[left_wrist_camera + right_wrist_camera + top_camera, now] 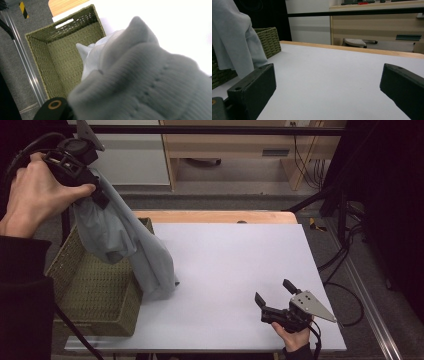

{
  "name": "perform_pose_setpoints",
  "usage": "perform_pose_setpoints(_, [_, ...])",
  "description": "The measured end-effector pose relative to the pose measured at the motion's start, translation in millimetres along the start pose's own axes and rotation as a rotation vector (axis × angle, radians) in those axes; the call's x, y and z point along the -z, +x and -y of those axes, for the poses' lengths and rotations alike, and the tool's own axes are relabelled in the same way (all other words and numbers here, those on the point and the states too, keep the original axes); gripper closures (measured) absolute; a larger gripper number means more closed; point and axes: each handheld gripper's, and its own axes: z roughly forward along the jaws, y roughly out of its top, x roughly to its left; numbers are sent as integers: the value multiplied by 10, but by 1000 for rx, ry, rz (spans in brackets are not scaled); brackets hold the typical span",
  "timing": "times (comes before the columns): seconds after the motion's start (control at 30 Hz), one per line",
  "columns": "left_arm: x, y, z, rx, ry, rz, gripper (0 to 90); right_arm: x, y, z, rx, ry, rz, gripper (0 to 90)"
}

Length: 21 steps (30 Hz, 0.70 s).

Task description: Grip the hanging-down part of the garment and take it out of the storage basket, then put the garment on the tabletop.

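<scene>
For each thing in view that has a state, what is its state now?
Left gripper: raised, shut on the grey garment.
Grey garment: hanging, lower end draped over the basket's edge onto the table.
Basket: open on top, on the table's left side.
Right gripper: open, holding nothing, low over the table.
</scene>
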Motion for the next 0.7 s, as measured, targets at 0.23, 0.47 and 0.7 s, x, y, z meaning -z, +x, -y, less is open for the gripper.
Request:
perform_pose_setpoints(0.23, [13,-47,-27,-14,-2,6,761,7,-8,19,-3,4,-10,6])
perform_pose_setpoints(0.47, [36,-87,-43,-23,-7,2,761,6,-9,17,-12,3,-13,6])
perform_pose_setpoints(0.7, [71,-191,-58,-63,-14,6,762,12,-6,16,-11,6,-18,7])
